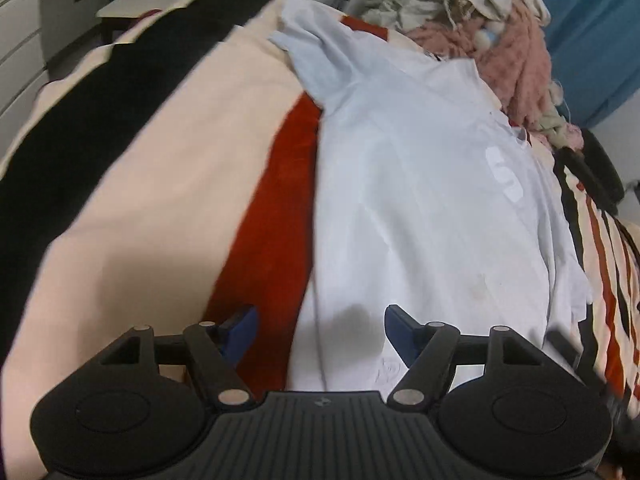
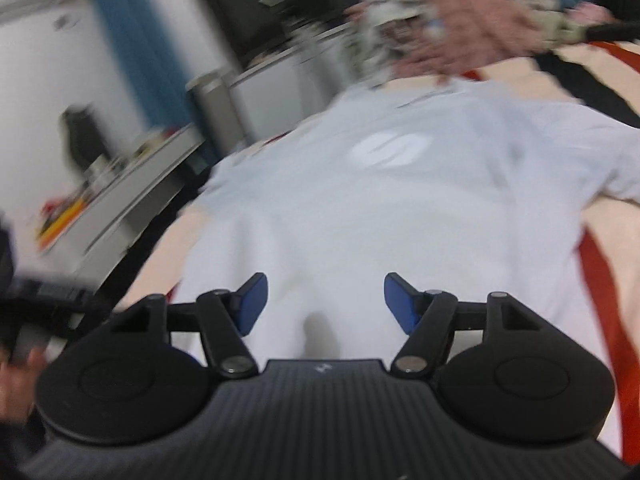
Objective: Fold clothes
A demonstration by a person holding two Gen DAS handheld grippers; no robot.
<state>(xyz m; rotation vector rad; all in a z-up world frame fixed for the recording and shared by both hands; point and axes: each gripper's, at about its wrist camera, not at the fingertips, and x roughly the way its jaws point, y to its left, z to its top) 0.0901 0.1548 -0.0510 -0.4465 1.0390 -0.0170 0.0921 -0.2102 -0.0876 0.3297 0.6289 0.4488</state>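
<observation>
A pale blue T-shirt (image 1: 420,208) with a white logo lies spread flat on a striped blanket (image 1: 168,184). One sleeve points to the far left. My left gripper (image 1: 320,330) is open and empty, low over the shirt's near left hem. In the right wrist view the same shirt (image 2: 360,216) fills the middle, blurred. My right gripper (image 2: 325,303) is open and empty just above the shirt's near hem.
A heap of unfolded clothes (image 1: 480,12), pink and cream, sits at the far end of the blanket. It also shows in the right wrist view (image 2: 440,12). A low table (image 1: 136,4) stands past the bed's left side. A cluttered shelf (image 2: 120,184) is at left.
</observation>
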